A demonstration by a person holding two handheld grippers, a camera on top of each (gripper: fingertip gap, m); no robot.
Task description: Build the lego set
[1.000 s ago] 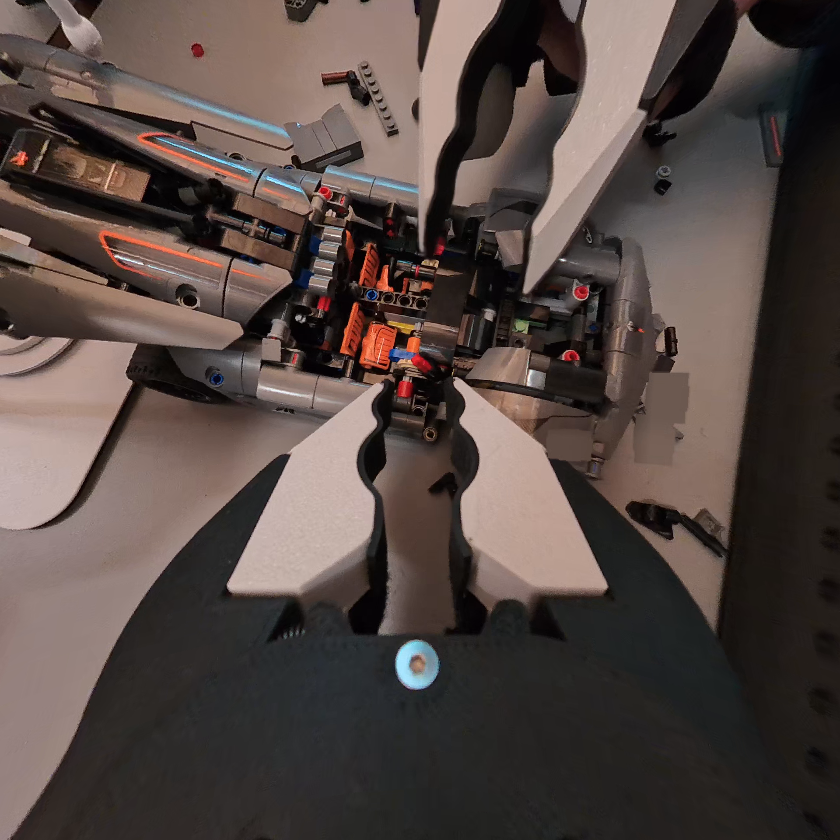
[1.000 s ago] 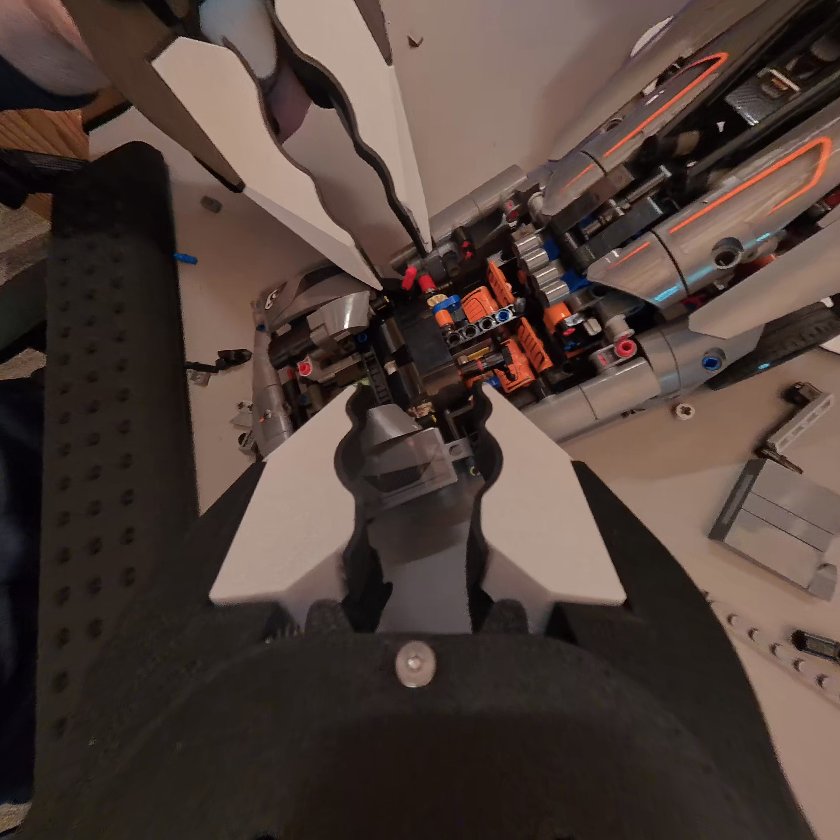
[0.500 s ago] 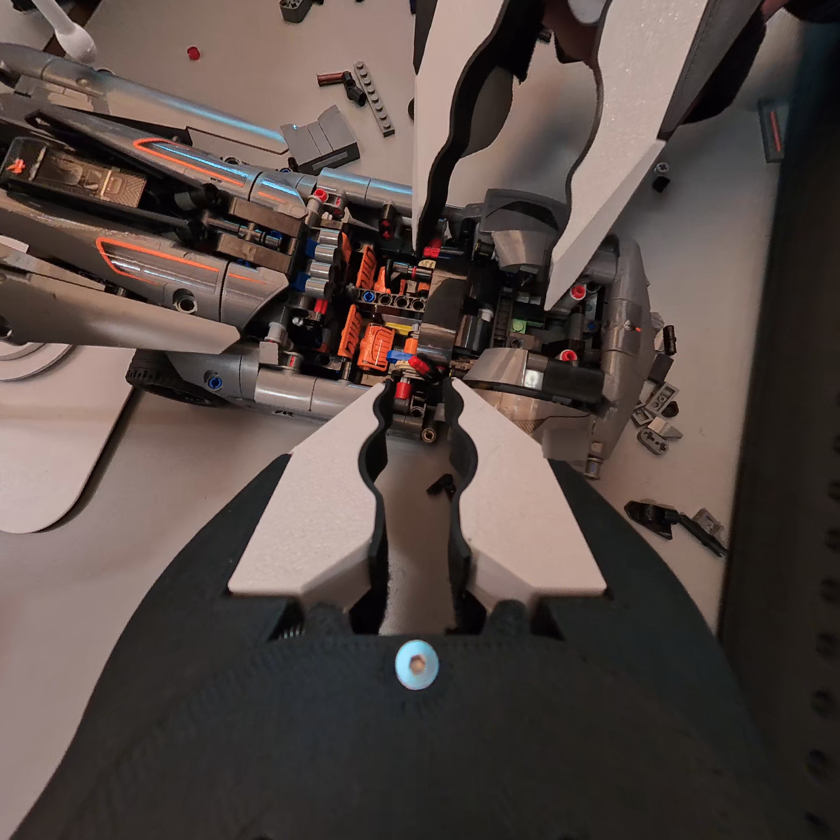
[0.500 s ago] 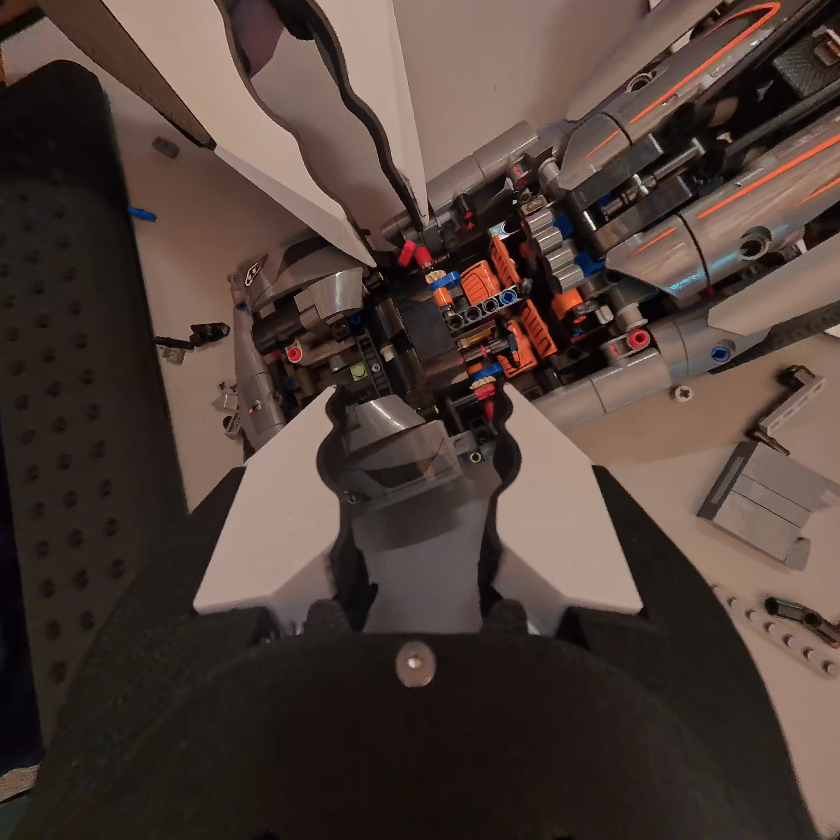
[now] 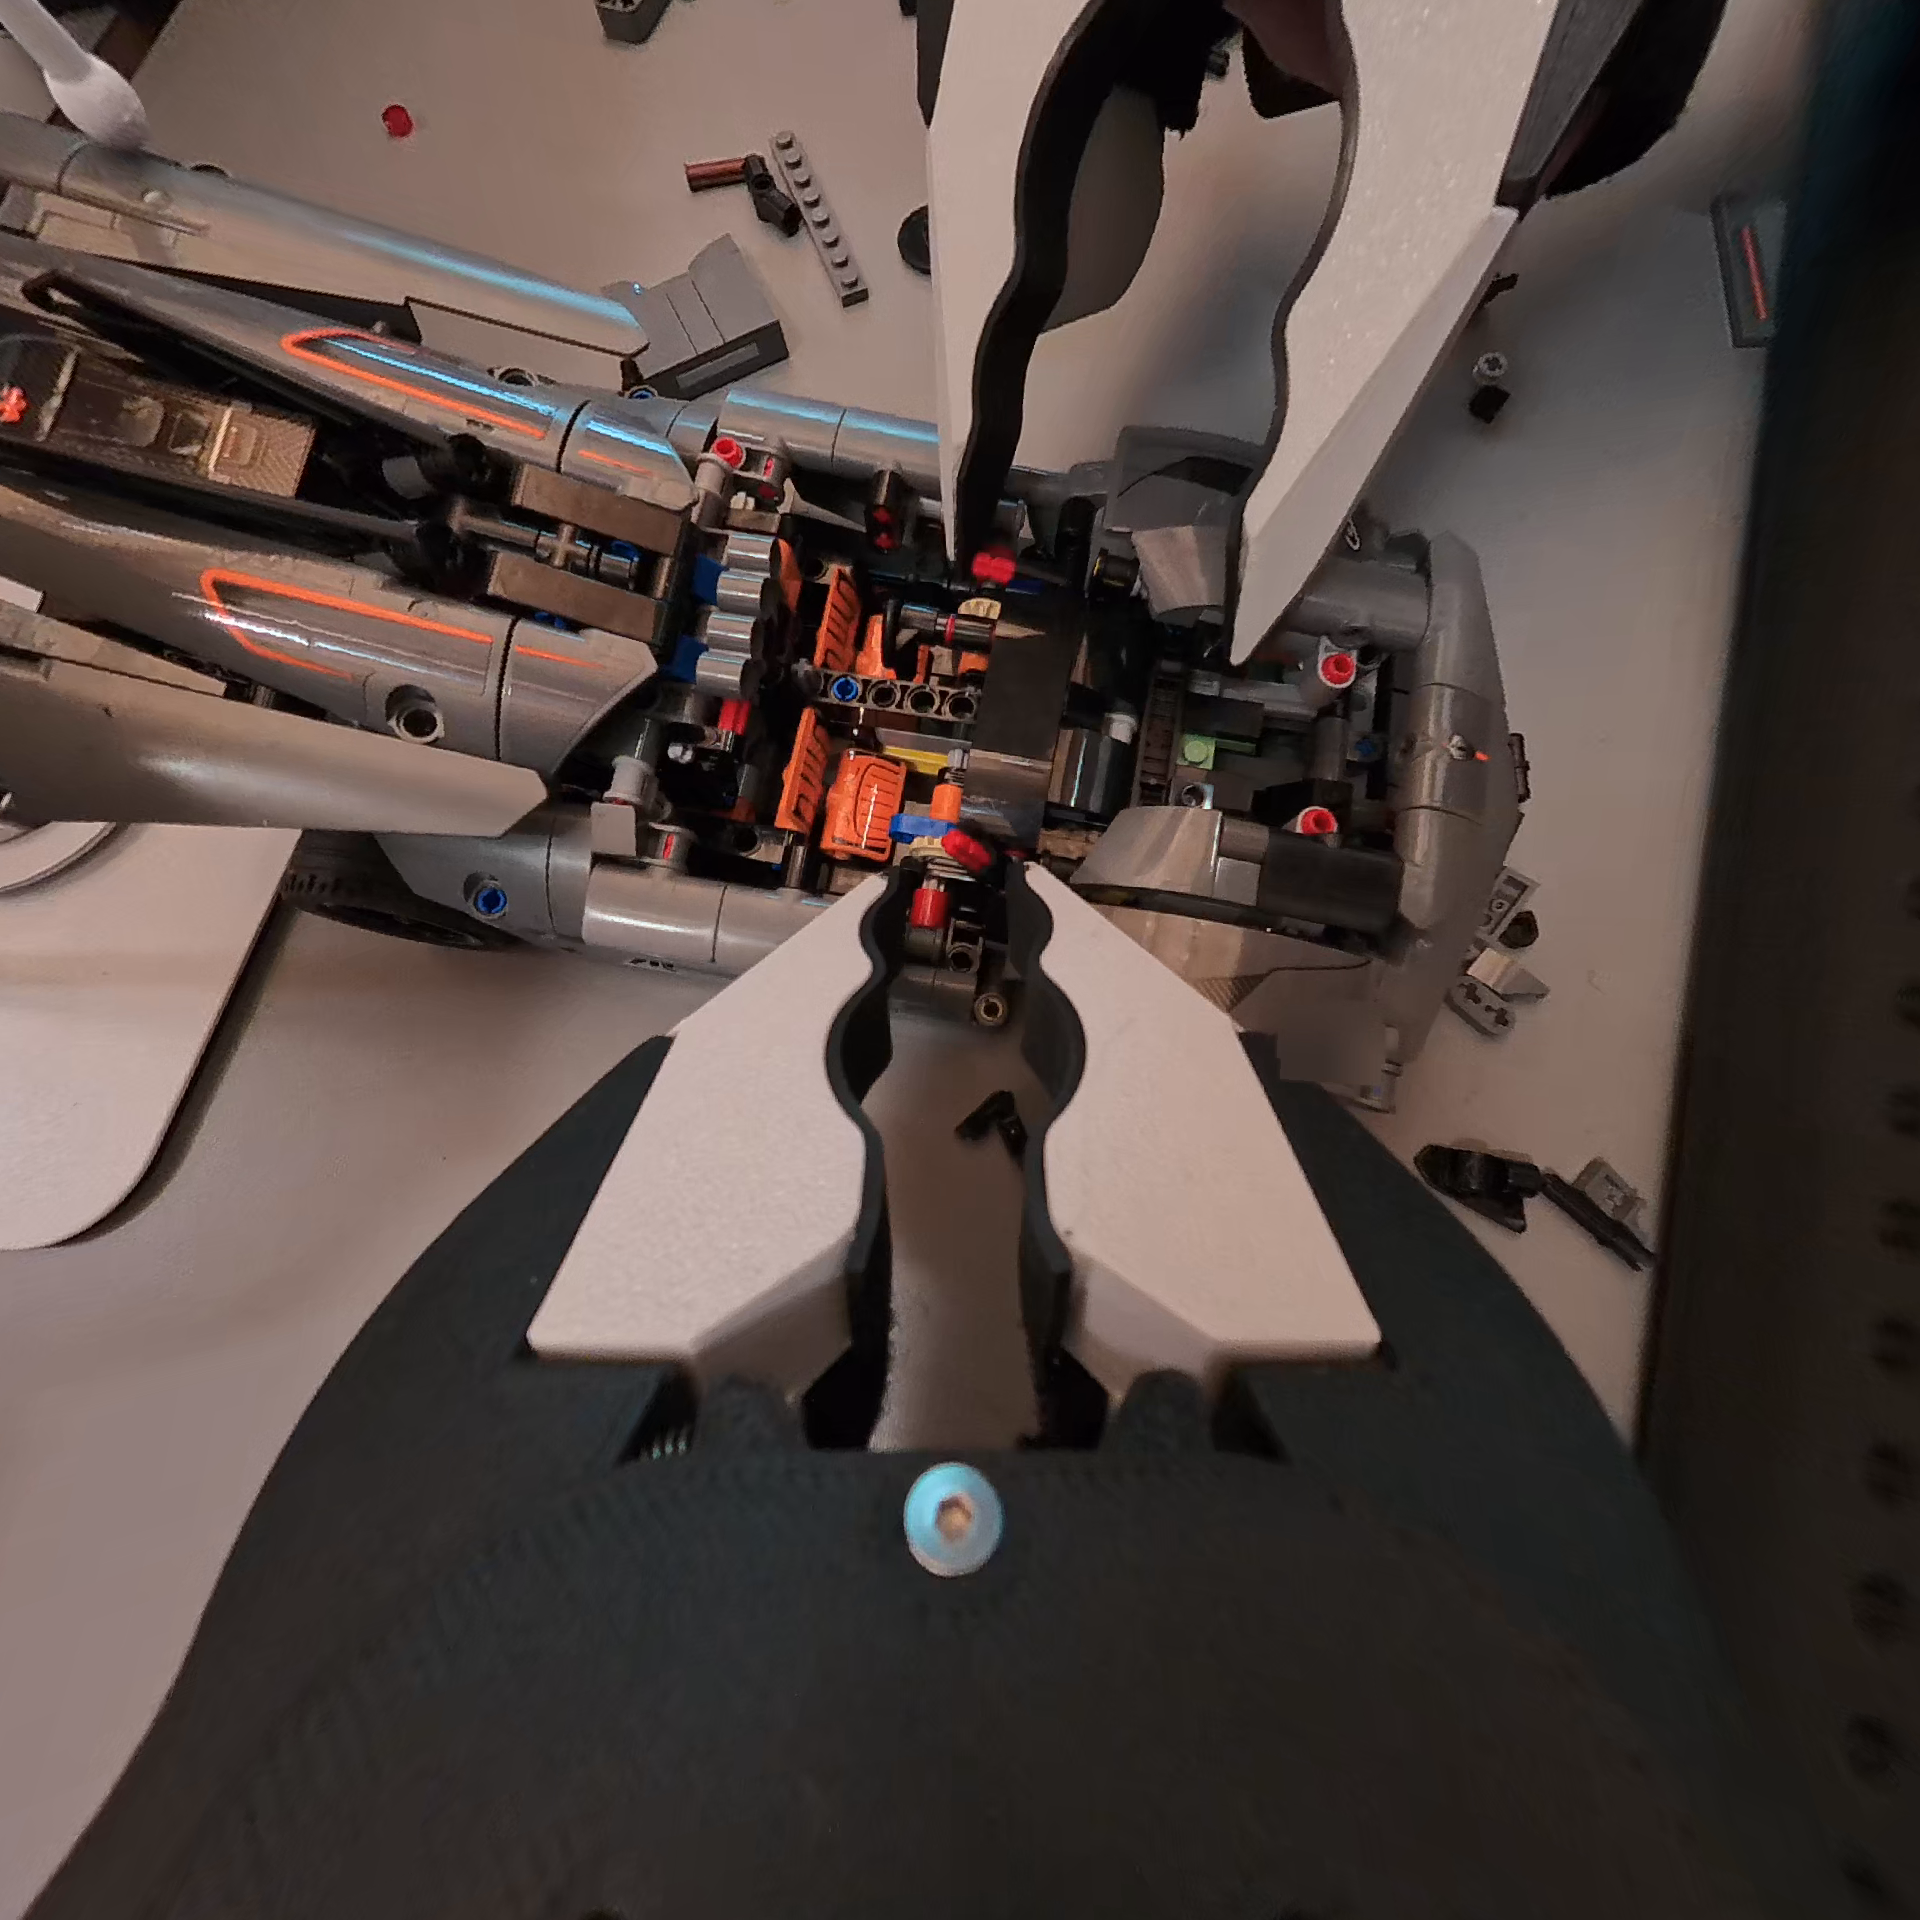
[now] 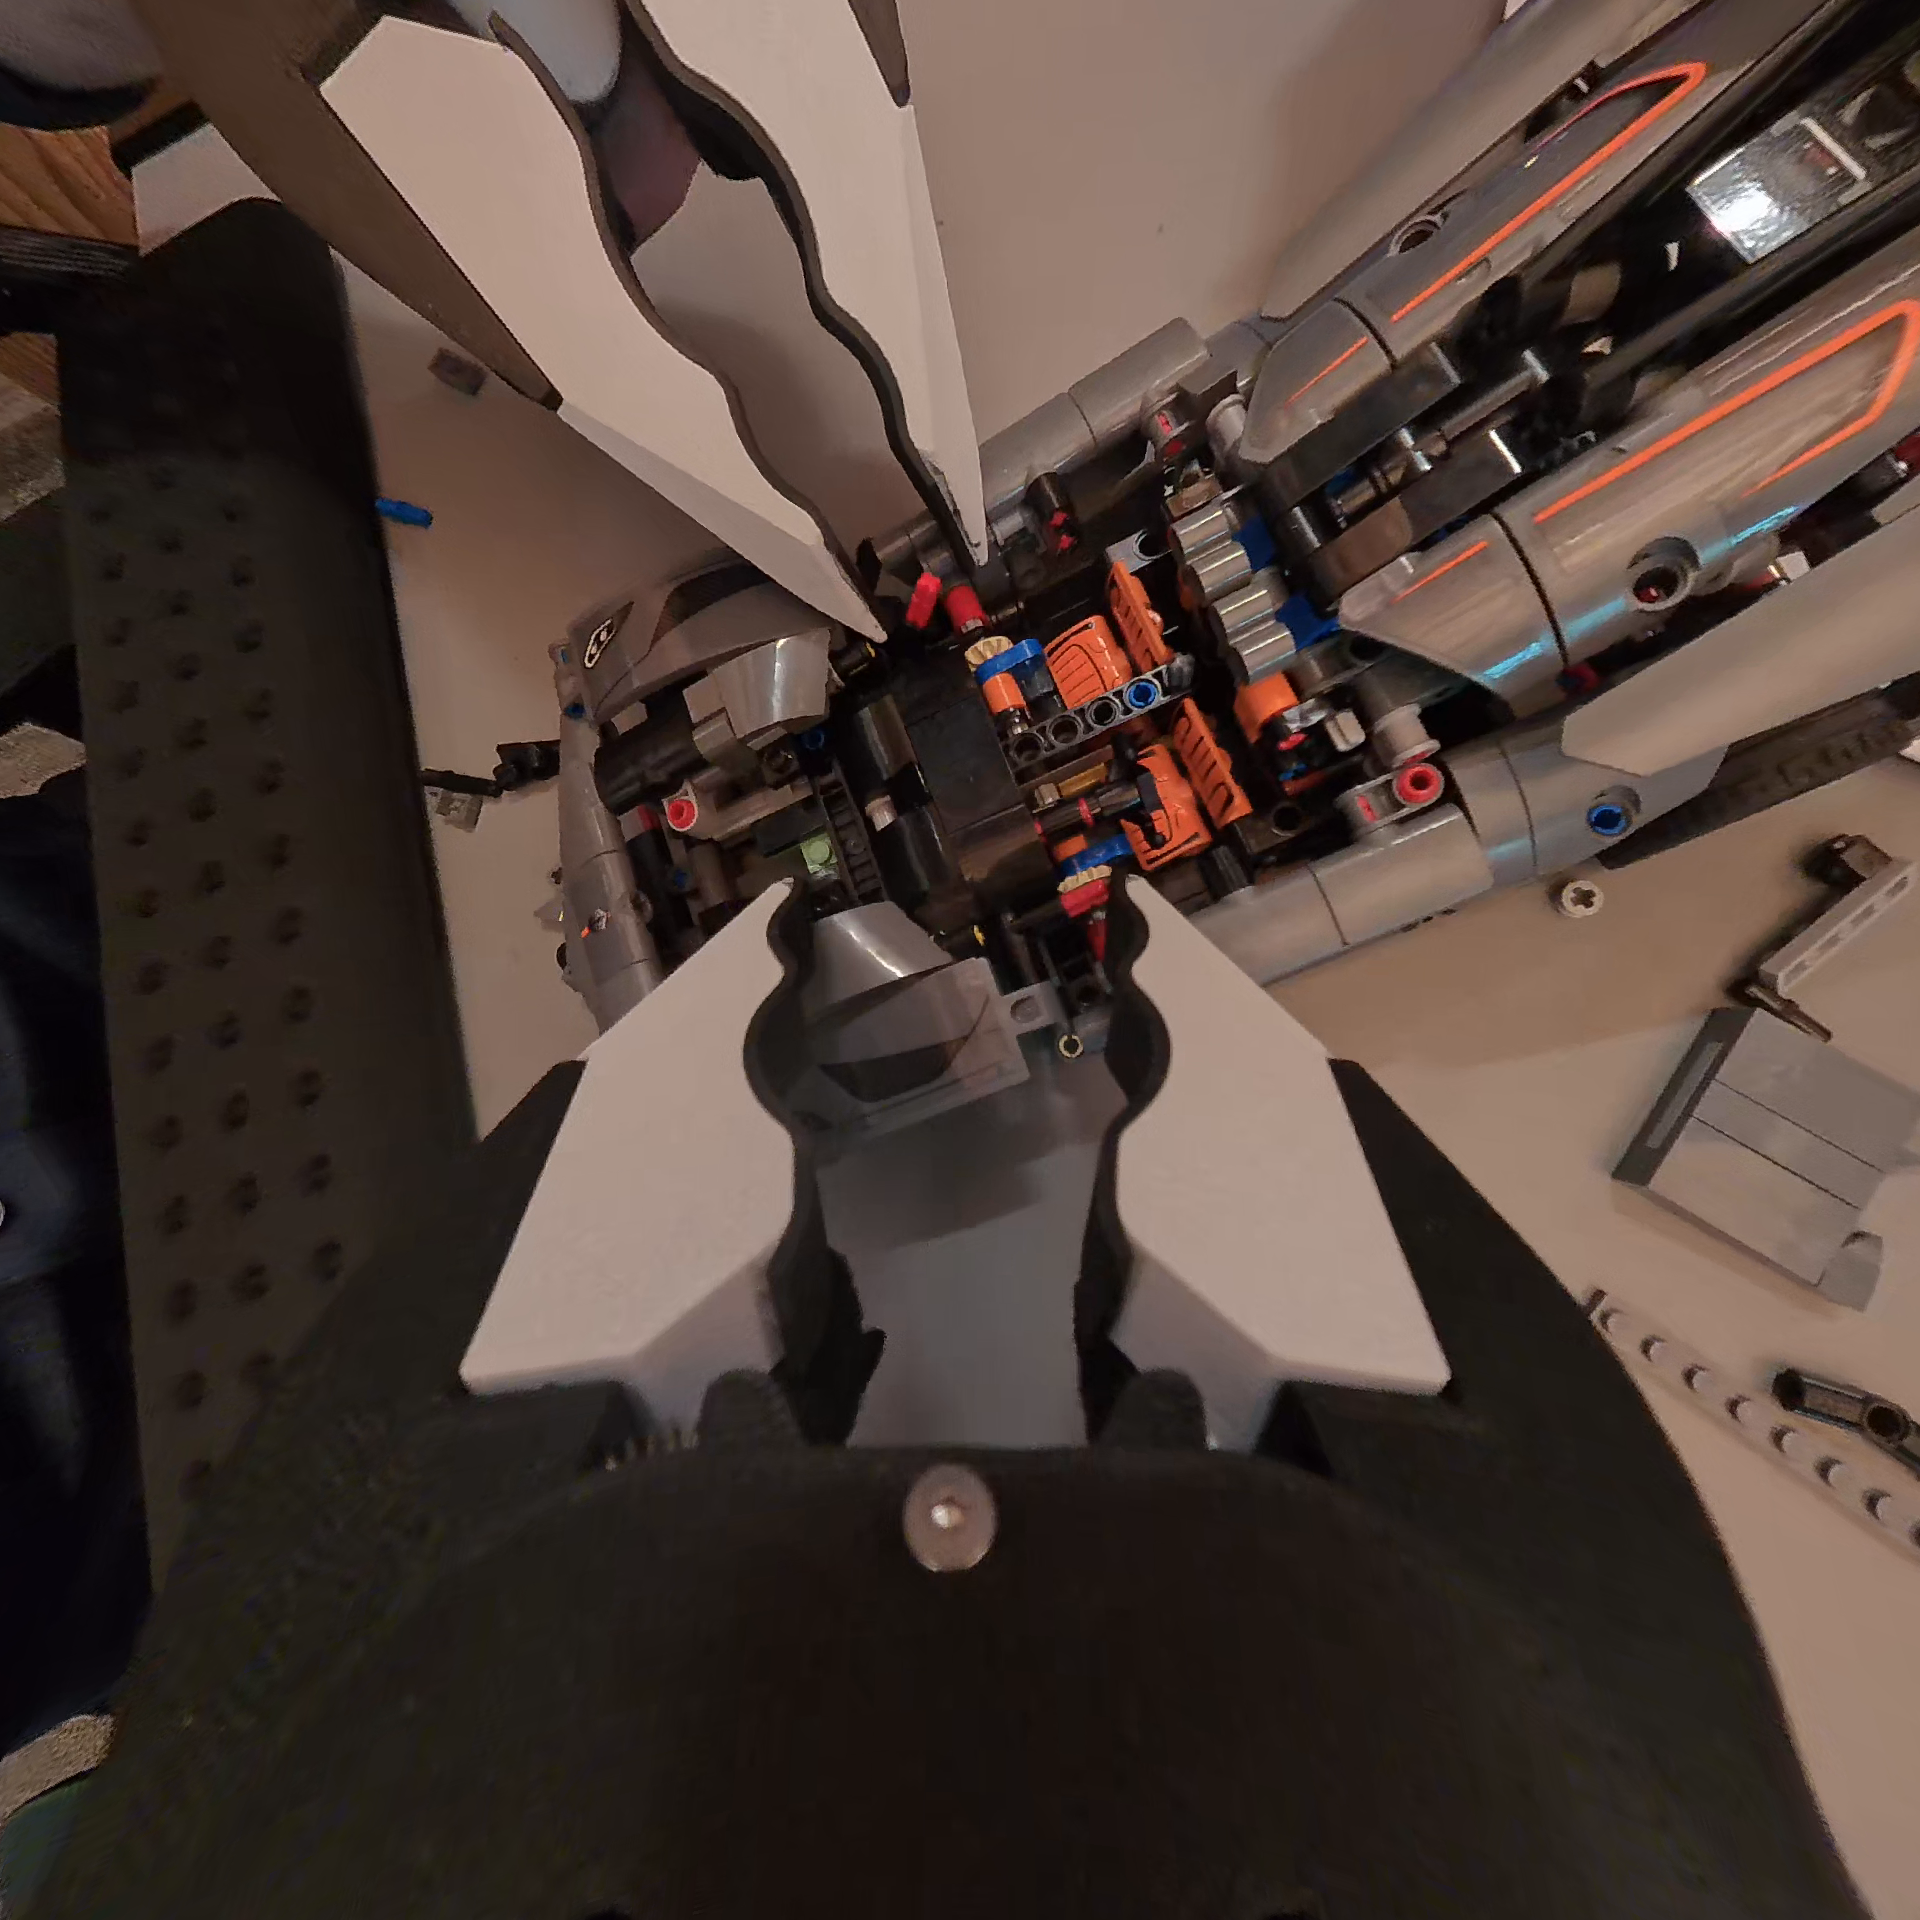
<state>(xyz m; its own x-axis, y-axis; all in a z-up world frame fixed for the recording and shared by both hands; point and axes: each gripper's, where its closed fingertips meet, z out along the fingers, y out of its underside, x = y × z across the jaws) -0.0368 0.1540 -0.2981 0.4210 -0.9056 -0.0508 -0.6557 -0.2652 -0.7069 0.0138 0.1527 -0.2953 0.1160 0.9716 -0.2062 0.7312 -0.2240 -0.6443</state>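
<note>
Right gripper (image 6: 951, 894) now wider over model (image 6: 987, 748).

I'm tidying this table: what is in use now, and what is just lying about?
In use:
lego car model
left hand-held gripper
right hand-held gripper

Lying about:
grey slope panel
long grey studded plate
small red round piece

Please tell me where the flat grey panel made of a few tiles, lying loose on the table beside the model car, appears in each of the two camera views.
Left wrist view: the grey panel lies upper centre-left, just beyond the model car.
Right wrist view: the grey panel lies at the right edge, on the near side of the car.
Shared landmark: the long grey studded strip lying near the panel.
</note>
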